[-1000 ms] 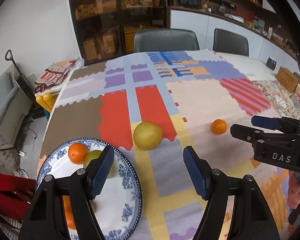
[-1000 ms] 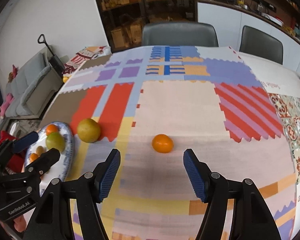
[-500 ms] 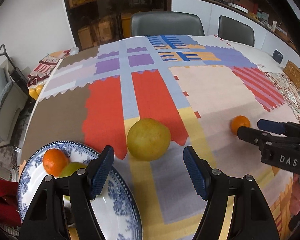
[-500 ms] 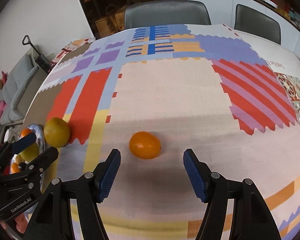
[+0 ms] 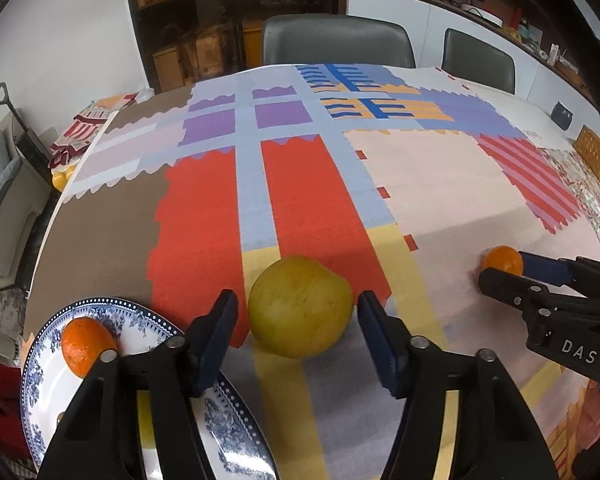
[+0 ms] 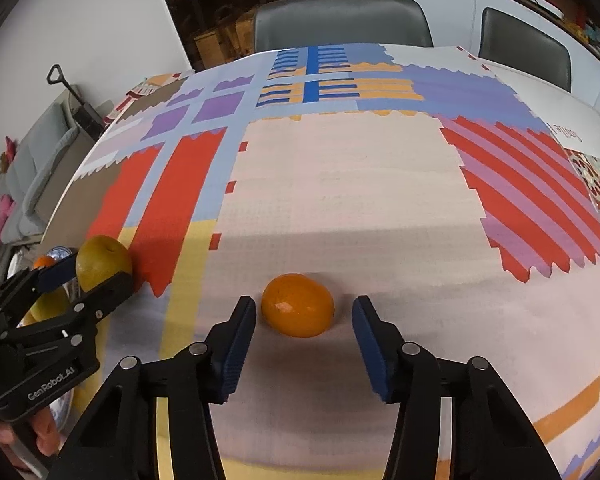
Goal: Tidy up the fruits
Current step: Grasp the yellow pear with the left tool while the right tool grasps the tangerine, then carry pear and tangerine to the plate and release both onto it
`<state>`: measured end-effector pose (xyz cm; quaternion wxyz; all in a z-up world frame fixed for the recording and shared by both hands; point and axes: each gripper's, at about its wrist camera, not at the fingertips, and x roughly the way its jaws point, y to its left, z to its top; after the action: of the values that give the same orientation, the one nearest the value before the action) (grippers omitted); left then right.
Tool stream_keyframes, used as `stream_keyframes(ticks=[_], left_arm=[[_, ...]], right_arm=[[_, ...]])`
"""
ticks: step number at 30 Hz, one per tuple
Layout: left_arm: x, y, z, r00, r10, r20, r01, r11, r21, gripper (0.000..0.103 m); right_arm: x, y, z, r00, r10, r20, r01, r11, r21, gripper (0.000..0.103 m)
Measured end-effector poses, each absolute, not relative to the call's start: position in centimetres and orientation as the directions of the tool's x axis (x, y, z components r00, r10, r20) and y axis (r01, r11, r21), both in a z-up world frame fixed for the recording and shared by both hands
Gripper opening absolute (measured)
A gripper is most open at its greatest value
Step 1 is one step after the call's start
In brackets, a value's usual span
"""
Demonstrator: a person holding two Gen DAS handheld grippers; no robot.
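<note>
While both pairs of jaws are closing, each fruit between them lies free on the patchwork tablecloth (image 5: 440, 184):

Left gripper (image 5: 296, 320): jaws closing around the yellow-green fruit (image 5: 300, 306) — the right pad looks just at its skin, the left pad has a small gap, so it is not clamped.
Right gripper (image 6: 303, 326): jaws closing with the orange (image 6: 298, 305) between them — a clear gap shows on both sides, no grip.
Plate (image 5: 32, 364): blue-and-white, just left of the yellow-green fruit at the near table edge; partly hidden under the left gripper's finger.
Second orange (image 5: 88, 344): on the plate, left of the yellow-green fruit and close beside the left gripper's left finger.
Yellow-green fruit: on the cloth where a yellow stripe meets the red patch, just beside the plate but off it.
Orange: well to the right of the yellow-green fruit, on the pale pink patch.
Chairs (image 5: 336, 40): two grey ones at the far table edge, beyond the yellow-green fruit.
Shelving (image 5: 228, 12): dark, behind the chairs.
</note>
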<state>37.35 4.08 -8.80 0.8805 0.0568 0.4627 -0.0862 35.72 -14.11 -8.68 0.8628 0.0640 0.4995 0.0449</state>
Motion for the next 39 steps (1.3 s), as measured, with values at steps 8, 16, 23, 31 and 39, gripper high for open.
stream_keyframes(ticks=[8,16,23,31,39], left_arm=[[37.5,4.0,-9.3,0.543,-0.098,-0.834,0.210,0.977,0.023,0.050],[36.4,3.6,-8.4,0.548,-0.123,-0.827,0.227,0.974,0.006,0.050],[34.0,3.7,-5.8,0.585,-0.124,-0.801,0.214,0.977,0.005,0.050],[30.6,4.6,-2.6,0.647,-0.130,-0.751,0.202,0.979,0.004,0.050],[26.9,6.0,0.3,0.693,-0.135,-0.708,0.181,0.983,-0.010,0.050]], right_arm=[[35.9,-13.9,-8.7,0.506,0.133,-0.852,-0.036,0.990,0.133,0.037],[35.1,-14.0,-8.3,0.522,0.153,-0.839,-0.044,0.987,0.152,0.037],[33.0,-13.6,-6.5,0.554,0.193,-0.810,-0.071,0.980,0.186,0.037],[29.8,-12.2,-3.5,0.596,0.233,-0.768,-0.138,0.973,0.188,0.037],[26.6,-10.3,0.1,0.644,0.283,-0.711,-0.216,0.959,0.185,0.037]])
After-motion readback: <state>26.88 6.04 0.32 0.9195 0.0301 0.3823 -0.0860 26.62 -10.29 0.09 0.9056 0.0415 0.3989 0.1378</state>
